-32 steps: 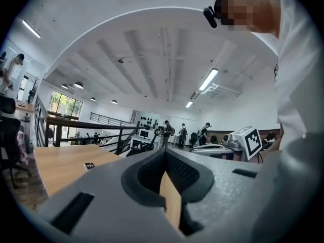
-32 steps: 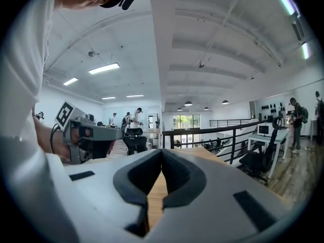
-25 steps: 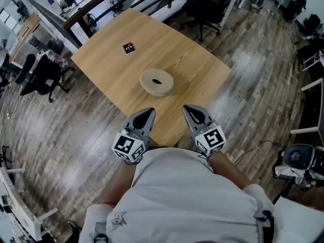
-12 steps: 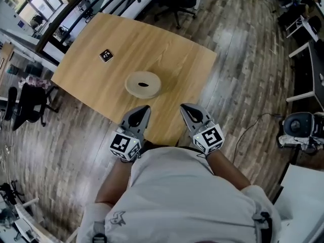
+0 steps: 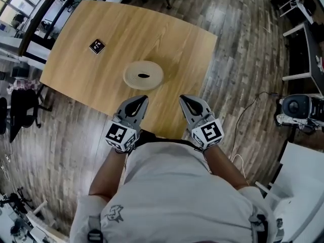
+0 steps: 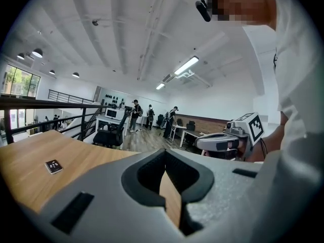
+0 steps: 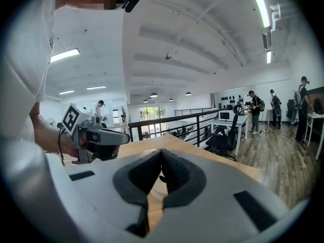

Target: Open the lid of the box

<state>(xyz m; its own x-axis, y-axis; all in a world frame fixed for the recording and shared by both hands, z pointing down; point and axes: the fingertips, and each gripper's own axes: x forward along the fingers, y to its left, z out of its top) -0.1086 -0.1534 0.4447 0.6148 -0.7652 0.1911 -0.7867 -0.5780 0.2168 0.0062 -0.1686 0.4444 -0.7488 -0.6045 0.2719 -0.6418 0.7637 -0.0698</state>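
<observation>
The box [image 5: 144, 75] is round, low and pale, with a dark oval hole in its lid, and sits on the wooden table [image 5: 172, 39] near its front edge. Both grippers hover over that edge, just short of the box. My left gripper [image 5: 143, 98] points at the box's near side and is shut with nothing in it. My right gripper [image 5: 183, 98] is to the right of the box, also shut and empty. In the left gripper view the left gripper [image 6: 164, 155] has its jaws together. In the right gripper view the right gripper [image 7: 161, 154] does too, with a pale bit of the box [image 7: 158, 188] behind them.
A small black marker card [image 5: 96, 46] lies at the table's far left. Wooden floor surrounds the table, with office chairs [image 5: 20, 110] at the left, a cable and a stool [image 5: 296, 107] at the right. Railings and distant people show in the gripper views.
Both grippers have moved forward and down, closer to the box. The head view has tilted, so the table sits higher left in the picture. Both jaws stay shut.
</observation>
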